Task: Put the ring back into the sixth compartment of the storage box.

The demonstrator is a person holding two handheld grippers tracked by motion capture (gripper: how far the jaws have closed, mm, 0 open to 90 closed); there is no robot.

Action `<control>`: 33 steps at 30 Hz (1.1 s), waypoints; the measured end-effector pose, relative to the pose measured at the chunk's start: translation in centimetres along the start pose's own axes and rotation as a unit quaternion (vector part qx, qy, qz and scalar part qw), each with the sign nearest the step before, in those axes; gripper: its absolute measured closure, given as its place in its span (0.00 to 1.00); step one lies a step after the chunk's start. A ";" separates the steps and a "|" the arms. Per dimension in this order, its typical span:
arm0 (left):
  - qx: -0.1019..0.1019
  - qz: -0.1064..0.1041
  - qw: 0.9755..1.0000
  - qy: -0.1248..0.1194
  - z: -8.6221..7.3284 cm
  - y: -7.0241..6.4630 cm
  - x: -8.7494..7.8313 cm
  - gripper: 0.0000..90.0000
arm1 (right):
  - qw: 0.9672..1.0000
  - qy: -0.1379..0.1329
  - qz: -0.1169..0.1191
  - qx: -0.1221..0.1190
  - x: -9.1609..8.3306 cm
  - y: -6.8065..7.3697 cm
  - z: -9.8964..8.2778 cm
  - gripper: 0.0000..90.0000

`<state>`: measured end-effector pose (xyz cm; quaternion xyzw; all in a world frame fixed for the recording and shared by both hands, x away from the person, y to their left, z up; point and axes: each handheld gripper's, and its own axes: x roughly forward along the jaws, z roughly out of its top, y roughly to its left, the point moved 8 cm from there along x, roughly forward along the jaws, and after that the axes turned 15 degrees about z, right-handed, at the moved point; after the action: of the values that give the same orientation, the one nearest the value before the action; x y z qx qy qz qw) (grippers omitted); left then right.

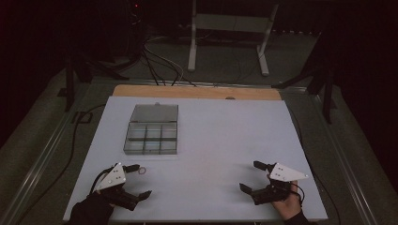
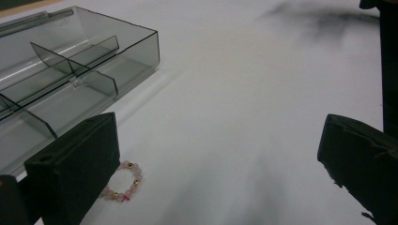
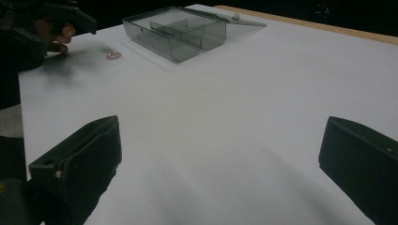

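High view: left gripper [image 1: 136,180] spread, bead ring [image 1: 142,171] just near-side of the compartment box [image 1: 151,129]; left gripper view: ring [image 2: 123,182] by one jaw, so centre jaws over it, pinch low; right gripper view: right gripper [image 3: 220,164] spread, idle, no writing legible.

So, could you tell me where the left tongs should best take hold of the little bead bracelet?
Probably from above, pinching across one side of the bead bracelet: it lies flat on the table, offering only its thin ring. The left tongs stand open right beside it.
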<state>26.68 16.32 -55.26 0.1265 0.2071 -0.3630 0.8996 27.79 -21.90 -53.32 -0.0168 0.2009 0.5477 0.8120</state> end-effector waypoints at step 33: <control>0.019 -0.039 0.999 0.018 0.5 -1.5 0.0 0.01 | 1.000 -0.014 0.004 0.005 -0.1 0.4 0.4 0.00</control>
<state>25.79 15.04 -54.93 0.1421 0.2209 -0.3994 0.8784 27.52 -21.69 -52.86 -0.0038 0.1925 0.5500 0.8127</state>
